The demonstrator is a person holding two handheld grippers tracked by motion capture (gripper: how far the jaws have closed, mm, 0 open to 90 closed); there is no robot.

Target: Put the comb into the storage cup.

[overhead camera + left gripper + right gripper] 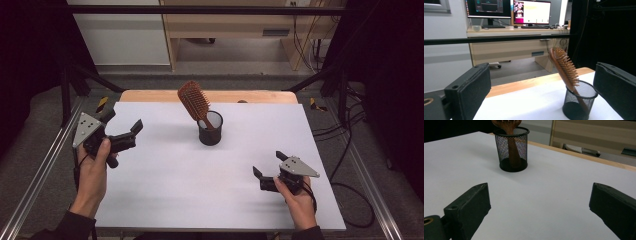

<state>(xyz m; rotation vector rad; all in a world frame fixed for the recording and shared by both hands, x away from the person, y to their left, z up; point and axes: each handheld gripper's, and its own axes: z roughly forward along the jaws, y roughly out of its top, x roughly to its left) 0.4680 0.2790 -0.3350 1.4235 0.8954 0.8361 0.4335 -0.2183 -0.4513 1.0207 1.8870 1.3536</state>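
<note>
From the high view I see the whole layout: a brown wooden paddle hairbrush (195, 102) stands handle-down in a black wire-mesh cylindrical cup (210, 131), which sits a little beyond the middle of the white-topped desk (165, 190), with a strip of pale wood edging along the far side. The brush's long axis runs from the cup up and toward the far left, head uppermost, leaning against the rim. My left gripper (122, 131) hangs at the left side of the desk, well apart from the cup, its jaws spread wide and holding nothing. My right gripper (267, 167) sits low near the front right, jaws likewise released and empty, also well apart from the cup.

The left gripper view gives me what the high view cannot: the bristle face of the hairbrush (565, 66), rows of wooden pins on an oval pad, and the open weave of the cup (579, 101) with the handle visible through it. Behind it I see a wooden bench with two lit monitors (509, 10) and a keyboard.

The right gripper view looks low across the matte desk surface (549, 195) at the cup (511, 150) from the other side; the handle of the hairbrush (510, 147) shows through the mesh as a smooth tapered stick, while the head is cut off by the top edge.
</note>
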